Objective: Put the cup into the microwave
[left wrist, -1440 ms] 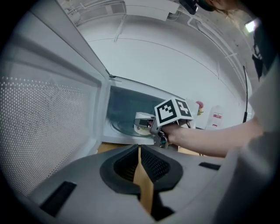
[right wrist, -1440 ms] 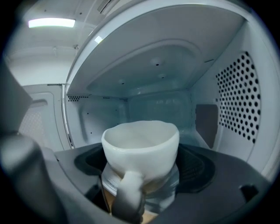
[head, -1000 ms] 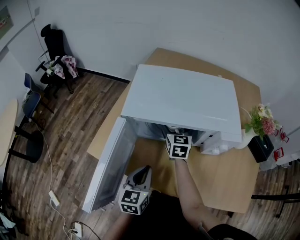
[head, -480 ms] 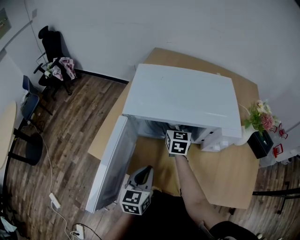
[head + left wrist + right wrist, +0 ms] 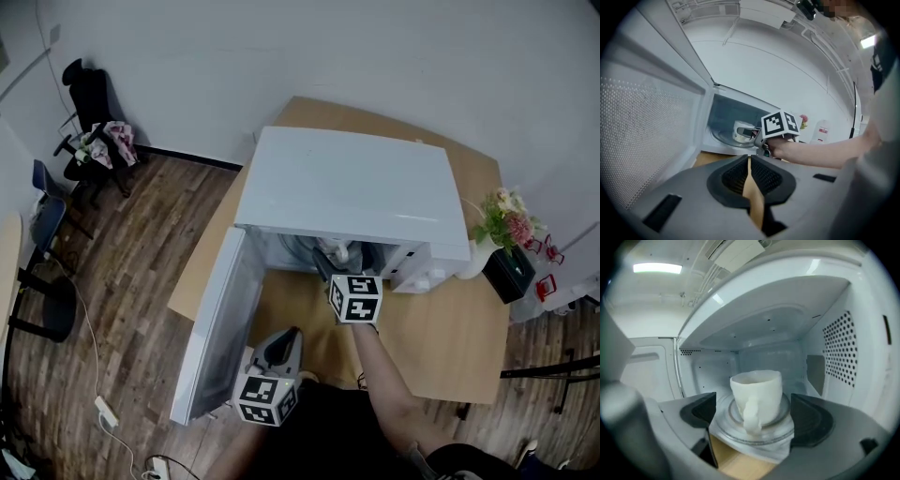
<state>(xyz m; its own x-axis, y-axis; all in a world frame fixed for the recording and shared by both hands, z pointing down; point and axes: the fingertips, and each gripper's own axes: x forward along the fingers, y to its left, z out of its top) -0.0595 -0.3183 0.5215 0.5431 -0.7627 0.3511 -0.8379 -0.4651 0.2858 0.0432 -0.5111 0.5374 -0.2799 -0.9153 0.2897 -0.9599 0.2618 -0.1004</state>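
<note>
The white cup (image 5: pixel 757 394) stands upright on the glass turntable (image 5: pixel 754 427) inside the white microwave (image 5: pixel 347 187), its handle toward the right gripper's camera. My right gripper (image 5: pixel 754 420) is open at the oven's mouth, one jaw on each side and apart from the cup. In the head view the right gripper (image 5: pixel 328 267) points into the cavity, where the cup (image 5: pixel 337 251) shows. The microwave door (image 5: pixel 220 319) hangs open to the left. My left gripper (image 5: pixel 286 339) is shut and empty, low beside the door. The left gripper view shows the cup (image 5: pixel 740 131) in the oven.
The microwave sits on a wooden table (image 5: pixel 441 328). A vase of flowers (image 5: pixel 502 225) and a black box (image 5: pixel 511 272) stand at its right end. Chairs (image 5: pixel 89 141) stand by the wall at left. A power strip (image 5: pixel 103 408) lies on the floor.
My right gripper has drawn back a little from the cavity, and the cup now shows standing free inside. The left gripper has hardly moved.
</note>
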